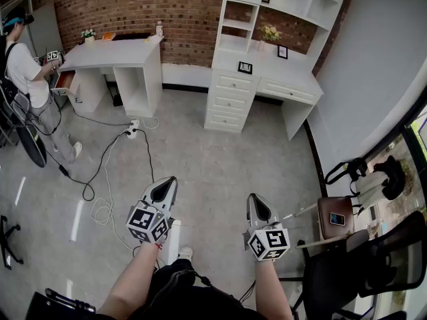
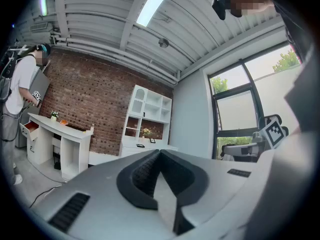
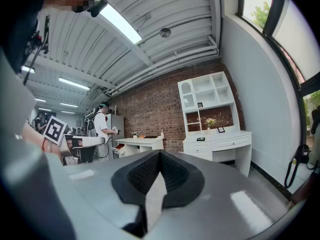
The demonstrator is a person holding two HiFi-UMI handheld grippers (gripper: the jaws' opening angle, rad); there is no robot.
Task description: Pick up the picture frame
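The left gripper (image 1: 169, 182) hangs well short of the table (image 1: 293, 79), its fingers pressed together on nothing. The frame (image 1: 245, 67) sits on the table's left part, far ahead of both grippers. It lies almost straight ahead of the right gripper (image 1: 254, 199), whose fingers are likewise closed and empty.

**Three Cameras, One Room**

The head camera is looking forward and steeply down, catching the left tongs (image 1: 170, 181) and the right tongs (image 1: 254, 198) close below it, the floor (image 1: 200, 159) beyond them, and the brick wall (image 1: 133, 5) far off. Each tongs camera is riding just behind its own jaws and facing level across the room. All three views are sharing the white shelf unit (image 1: 267, 65), the white counter (image 1: 113, 55) beside it and the bystander (image 1: 27, 72) there, all well away.
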